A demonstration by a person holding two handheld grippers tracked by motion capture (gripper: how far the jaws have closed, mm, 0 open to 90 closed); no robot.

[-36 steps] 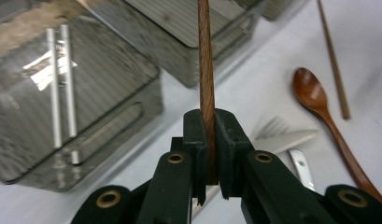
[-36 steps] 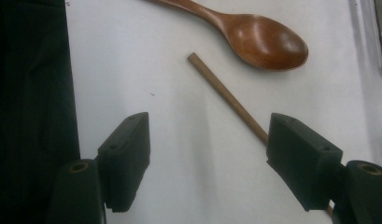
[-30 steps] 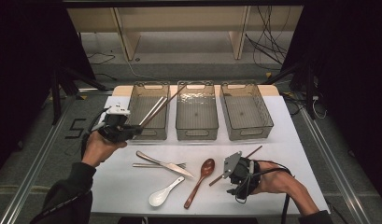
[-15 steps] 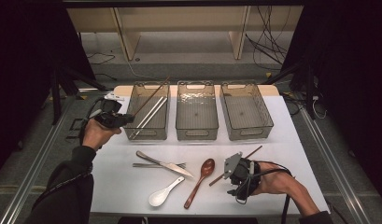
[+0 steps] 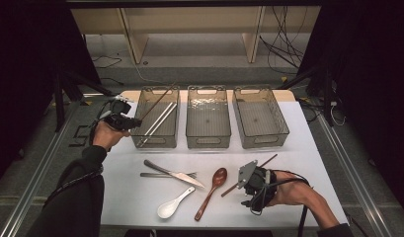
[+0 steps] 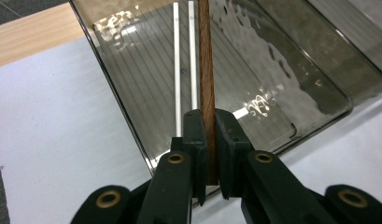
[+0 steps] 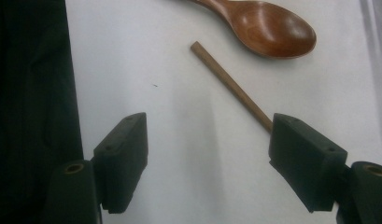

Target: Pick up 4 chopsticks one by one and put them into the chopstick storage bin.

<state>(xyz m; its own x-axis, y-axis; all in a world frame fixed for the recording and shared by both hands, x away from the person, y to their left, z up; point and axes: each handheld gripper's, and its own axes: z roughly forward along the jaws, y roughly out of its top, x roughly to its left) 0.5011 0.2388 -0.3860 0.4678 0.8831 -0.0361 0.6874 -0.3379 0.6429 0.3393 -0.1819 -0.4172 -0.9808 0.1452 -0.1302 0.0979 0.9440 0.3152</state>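
My left gripper [image 5: 133, 122] [image 6: 211, 116] is shut on the near end of a brown wooden chopstick [image 5: 157, 101] [image 6: 206, 56]. The stick slants up over the left clear bin [image 5: 155, 143] [image 6: 282, 60], where two metal chopsticks [image 5: 157, 123] [image 6: 177, 60] lie side by side. At the front right my right gripper [image 5: 241, 183] [image 7: 209, 149] rests on the white table, open. A second wooden chopstick [image 5: 266, 162] [image 7: 230, 84] lies on the table, running in beside the right jaw. A wooden spoon [image 5: 212, 190] [image 7: 268, 28] lies just beyond the jaws.
Two more clear bins, the middle bin [image 5: 208, 143] and the right bin [image 5: 263, 143], stand beside the left one. A knife [image 5: 175, 175] crosses a fork [image 5: 157, 175] at the table's middle front, with a white spoon [image 5: 172, 205] below them.
My left hand has shifted a little toward the far side beside the left bin, and the held chopstick's far tip has swung left and lower over that bin. The right gripper has stayed put.
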